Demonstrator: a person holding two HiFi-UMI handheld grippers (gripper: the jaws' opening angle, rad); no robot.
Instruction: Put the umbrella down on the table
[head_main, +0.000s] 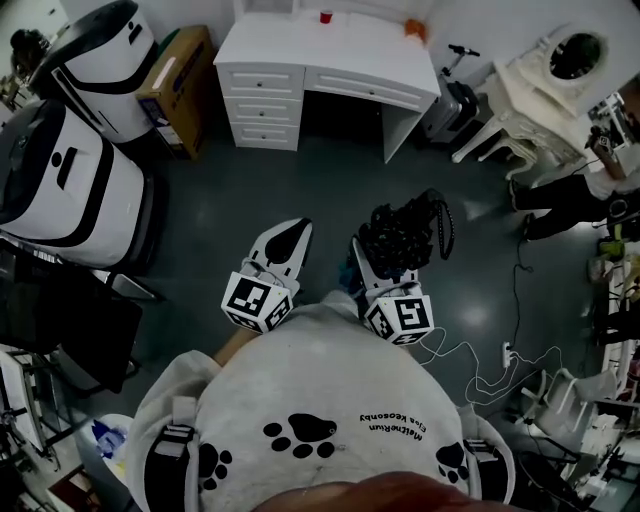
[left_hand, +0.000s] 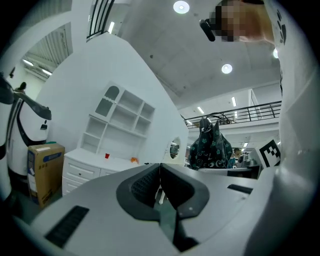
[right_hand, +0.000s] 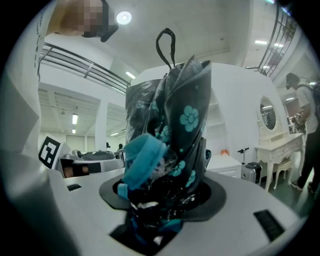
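Right gripper (right_hand: 161, 200) in my hand, clamped on the folded umbrella (right_hand: 172, 120) mid-frame; left gripper (head_main: 288, 238) alongside, jaws together.

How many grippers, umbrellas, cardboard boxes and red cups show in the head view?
grippers: 2, the left gripper and the right gripper
umbrella: 1
cardboard box: 1
red cup: 1
total: 5

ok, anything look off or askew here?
Only the umbrella: clamped in the right gripper, its canopy is bunched loosely, with a teal strap sticking out. Left gripper is shut and empty. Nothing looks spilled or damaged.
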